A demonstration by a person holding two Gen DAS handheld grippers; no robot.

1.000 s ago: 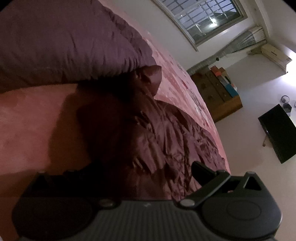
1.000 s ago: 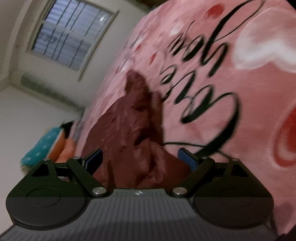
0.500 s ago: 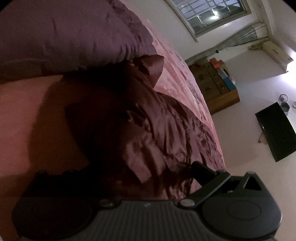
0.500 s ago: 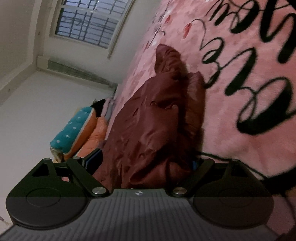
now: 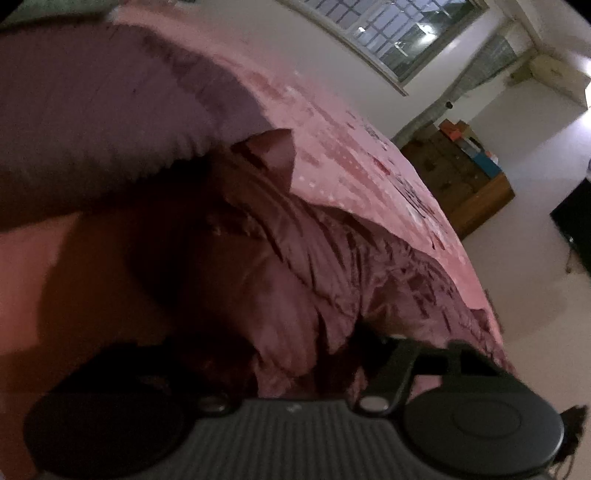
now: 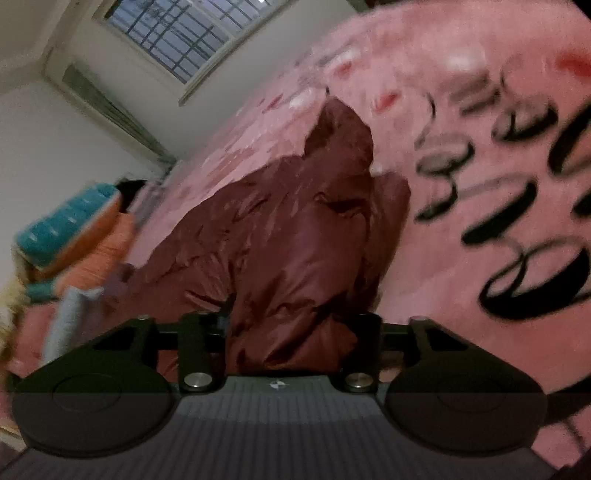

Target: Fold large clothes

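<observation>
A shiny maroon padded jacket (image 5: 314, 258) lies crumpled on a pink bed blanket (image 5: 351, 158), one end tucked under a purple quilt (image 5: 110, 110). My left gripper (image 5: 277, 347) is low over its near edge. Its jaws are closing with a fold of the jacket bunched between them. The left finger is lost in shadow. In the right wrist view the same jacket (image 6: 295, 229) rises as a mound on the blanket (image 6: 461, 92) with black lettering. My right gripper (image 6: 290, 321) is closing on the jacket's near end, both fingers against the bunched cloth.
A wooden dresser (image 5: 458, 177) with boxes on top stands beyond the bed's far corner, and a dark low stand (image 5: 576, 221) sits on the pale floor. Folded teal and orange bedding (image 6: 74, 221) is stacked at the bed's left side. A barred window (image 6: 177, 33) is behind.
Both pairs of jaws have narrowed from wide open onto the jacket. Both views have shifted and rolled, and the jacket's near edges are gathered and lifted slightly.
</observation>
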